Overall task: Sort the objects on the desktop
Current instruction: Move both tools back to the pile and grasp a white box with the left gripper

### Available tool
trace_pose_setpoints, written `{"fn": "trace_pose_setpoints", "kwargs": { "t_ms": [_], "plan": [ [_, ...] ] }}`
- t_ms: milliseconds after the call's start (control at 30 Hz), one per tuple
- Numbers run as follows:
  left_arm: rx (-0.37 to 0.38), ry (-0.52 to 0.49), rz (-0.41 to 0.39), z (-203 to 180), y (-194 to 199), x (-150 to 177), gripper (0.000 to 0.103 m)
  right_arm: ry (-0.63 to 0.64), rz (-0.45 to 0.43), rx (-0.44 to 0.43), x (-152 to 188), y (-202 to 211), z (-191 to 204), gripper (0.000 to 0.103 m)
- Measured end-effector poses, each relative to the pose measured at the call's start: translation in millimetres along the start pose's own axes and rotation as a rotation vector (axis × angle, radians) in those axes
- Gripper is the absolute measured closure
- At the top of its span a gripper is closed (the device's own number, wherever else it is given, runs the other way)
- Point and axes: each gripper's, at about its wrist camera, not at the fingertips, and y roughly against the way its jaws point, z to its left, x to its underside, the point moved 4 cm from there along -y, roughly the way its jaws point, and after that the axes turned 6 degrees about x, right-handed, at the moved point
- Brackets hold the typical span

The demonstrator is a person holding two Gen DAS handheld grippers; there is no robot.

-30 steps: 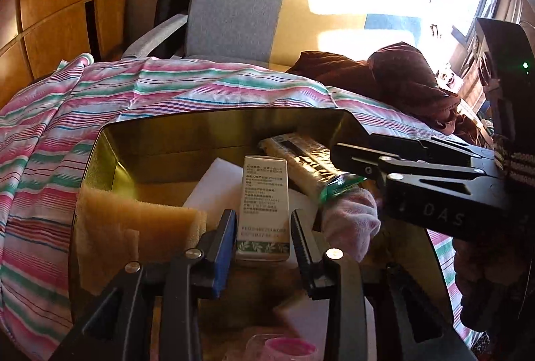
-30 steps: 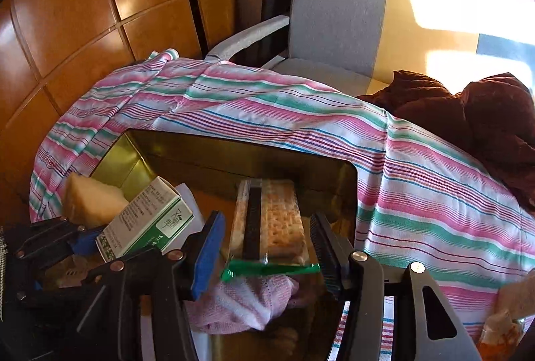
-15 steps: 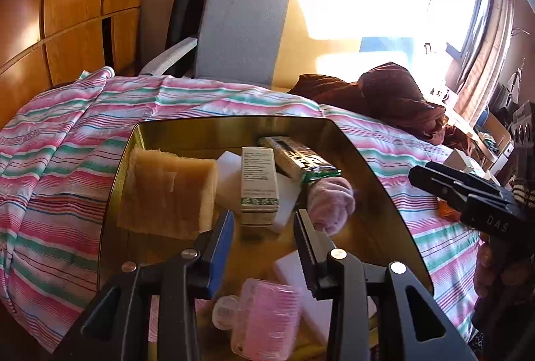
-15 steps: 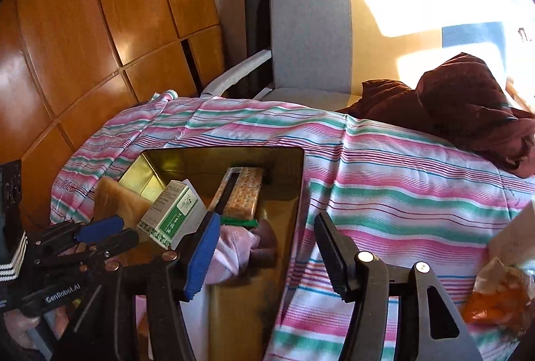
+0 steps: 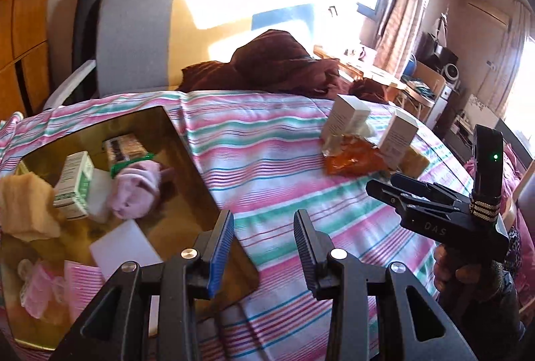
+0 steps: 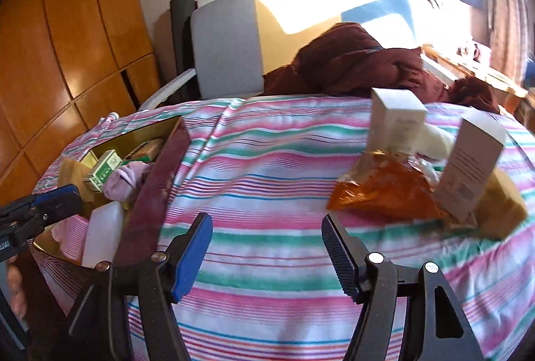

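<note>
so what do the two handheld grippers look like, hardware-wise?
Both are black plastic scissor-style frames with silver pivot bolts. On each, the left gripper and the right gripper, one finger carries a blue pad and the other a black ribbed pad. In the left wrist view the right unit shows white "DAS" lettering, a green LED on an upright black block, and gold-striped bands.

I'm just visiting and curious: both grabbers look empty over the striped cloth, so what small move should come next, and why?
Probably carry the right gripper on toward the orange packet and close on it. Its jaws are opening with nothing between them, and the packet lies nearest in the unsorted pile with two white boxes, while the gold tray already holds sorted things.
</note>
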Motion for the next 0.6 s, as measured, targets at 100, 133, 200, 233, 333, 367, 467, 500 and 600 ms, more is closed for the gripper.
{"fn": "trace_pose_setpoints", "kwargs": {
  "t_ms": [100, 133, 200, 233, 333, 367, 467, 500, 600],
  "plan": [
    [0.038, -0.032, 0.032, -26.5, -20.9, -1.4, 0.064, -0.057, -0.016, 0.067, 11.5, 7.9, -39.4, 0.034],
    [0.05, -0.039, 0.042, -34.0, -27.8, -2.5, 0.064, -0.078, -0.025, 0.089, 14.3, 10.8, -52.3, 0.034],
    [0.072, -0.048, 0.062, -47.0, -41.3, -4.9, 0.061, -0.122, -0.043, 0.129, 19.5, 17.0, -77.6, 0.034],
    [0.083, -0.051, 0.073, -53.2, -48.0, -6.2, 0.059, -0.147, -0.05, 0.144, 21.8, 19.4, -89.6, 0.034],
    [0.117, -0.053, 0.103, -69.0, -66.5, -10.2, 0.053, -0.209, -0.069, 0.189, 28.5, 23.3, -120.1, 0.034],
    [0.123, -0.056, 0.108, -73.4, -71.1, -11.4, 0.052, -0.223, -0.074, 0.201, 30.4, 23.5, -128.2, 0.034],
    [0.107, -0.092, 0.097, -84.9, -81.4, -10.0, 0.052, -0.267, -0.073, 0.207, 34.7, 22.8, -146.6, 0.033],
    [0.096, -0.109, 0.091, -88.2, -84.5, -8.5, 0.052, -0.277, -0.073, 0.204, 35.0, 22.3, -150.5, 0.033],
    [0.075, -0.145, 0.099, -93.1, -95.2, 2.1, 0.052, -0.306, -0.076, 0.187, 33.8, 20.8, -161.1, 0.029]
  ]
}}
